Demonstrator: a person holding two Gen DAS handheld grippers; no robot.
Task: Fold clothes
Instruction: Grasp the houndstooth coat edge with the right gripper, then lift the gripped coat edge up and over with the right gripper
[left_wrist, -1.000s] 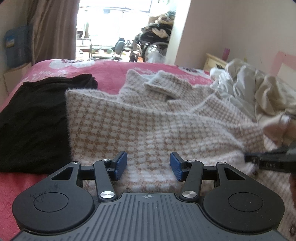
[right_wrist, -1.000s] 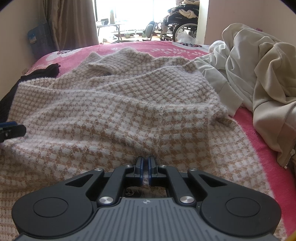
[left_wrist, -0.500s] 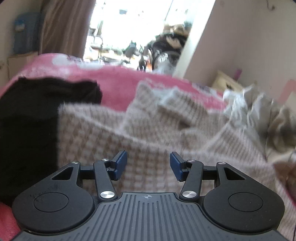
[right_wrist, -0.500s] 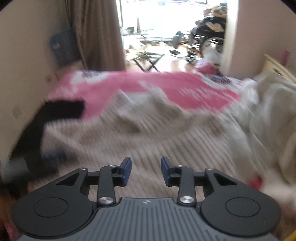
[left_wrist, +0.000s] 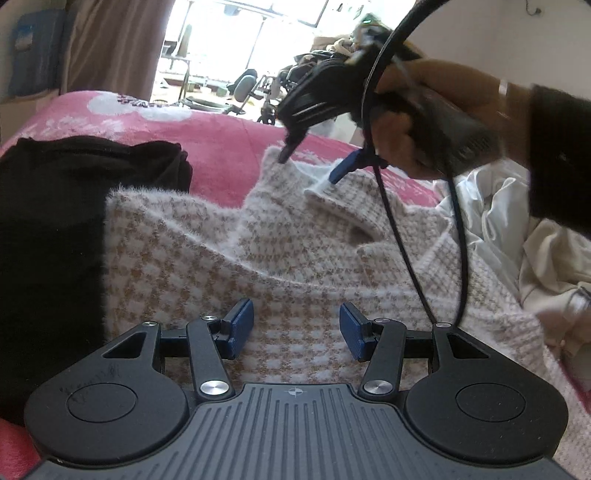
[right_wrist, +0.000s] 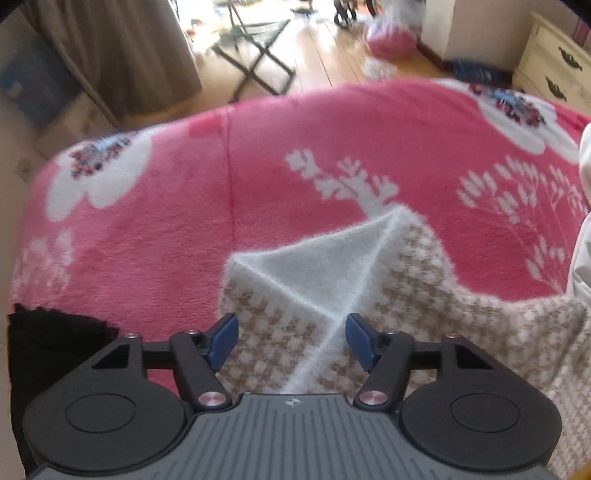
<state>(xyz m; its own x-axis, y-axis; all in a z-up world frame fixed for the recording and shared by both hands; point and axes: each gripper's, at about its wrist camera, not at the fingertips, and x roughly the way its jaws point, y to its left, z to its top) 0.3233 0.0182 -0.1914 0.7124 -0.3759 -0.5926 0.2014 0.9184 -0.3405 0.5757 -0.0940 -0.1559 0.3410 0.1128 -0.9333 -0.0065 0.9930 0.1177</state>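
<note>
Pink bed blanket (right_wrist: 155, 229) carried everything. Houndstooth sweater (left_wrist: 207, 266) lay spread across it, still rumpled, sleeve end flipped up at far edge showing white inside: folding judged barely begun, all folds left. Black garment (left_wrist: 48, 229) lay touching sweater's left edge; pale heap (left_wrist: 535, 236) beside sweater's right edge, unfolded. Right tool (right_wrist: 291, 341) hovered over sweater's upturned sleeve, jaws just opening, wide, gripping nothing. Left tool (left_wrist: 296, 328) over sweater's near part, half open, empty.

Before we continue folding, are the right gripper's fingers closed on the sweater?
No, the right gripper fingers stand apart above the houndstooth sweater.
</note>
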